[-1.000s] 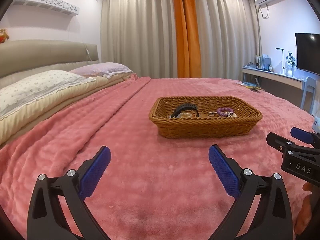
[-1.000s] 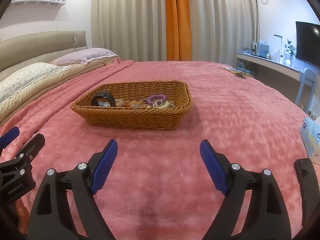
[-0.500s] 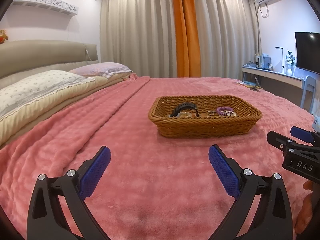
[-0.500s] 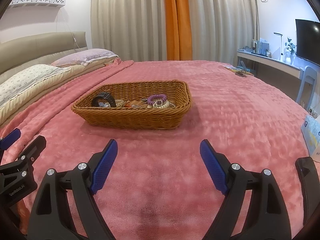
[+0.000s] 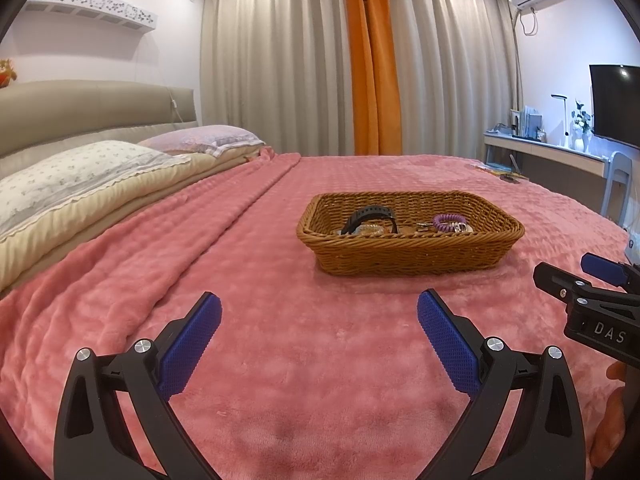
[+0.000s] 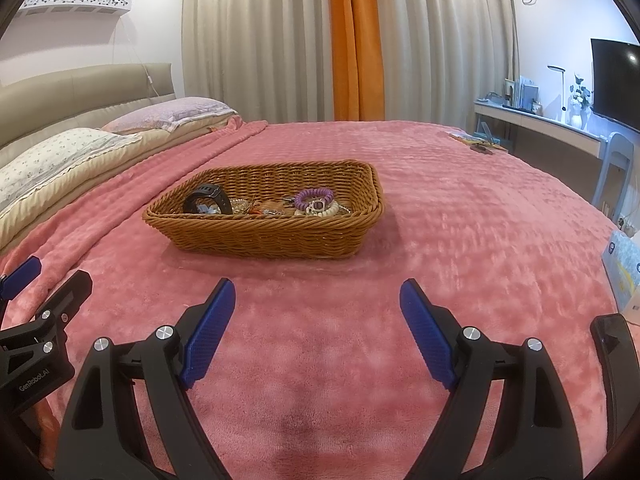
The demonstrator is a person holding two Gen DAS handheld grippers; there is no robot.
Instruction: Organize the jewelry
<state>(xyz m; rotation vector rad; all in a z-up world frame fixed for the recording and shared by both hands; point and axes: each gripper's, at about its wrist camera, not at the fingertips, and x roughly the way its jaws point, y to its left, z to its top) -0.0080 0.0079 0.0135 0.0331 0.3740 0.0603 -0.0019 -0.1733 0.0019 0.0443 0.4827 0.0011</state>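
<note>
A brown wicker basket point(image 5: 412, 258) sits on the pink bedspread, also in the right wrist view point(image 6: 272, 236). Inside lie a black watch point(image 5: 370, 216), a purple coil bracelet point(image 5: 450, 222) and other small jewelry; in the right wrist view the watch point(image 6: 208, 202), the purple bracelet point(image 6: 314, 196) and a pale bead bracelet point(image 6: 320, 212) show. My left gripper point(image 5: 318, 316) is open and empty, short of the basket. My right gripper point(image 6: 316, 300) is open and empty, also short of it. Each gripper shows at the edge of the other's view.
The pink bedspread point(image 5: 280, 360) covers the bed. Pillows point(image 5: 80, 176) and a padded headboard lie at the left. A desk point(image 5: 560, 156) with a chair, a lamp and a TV stands at the right. A small box point(image 6: 624, 268) lies at the bed's right edge.
Both grippers have edged slightly towards the basket, which sits a little larger in both views. Their jaws stay open.
</note>
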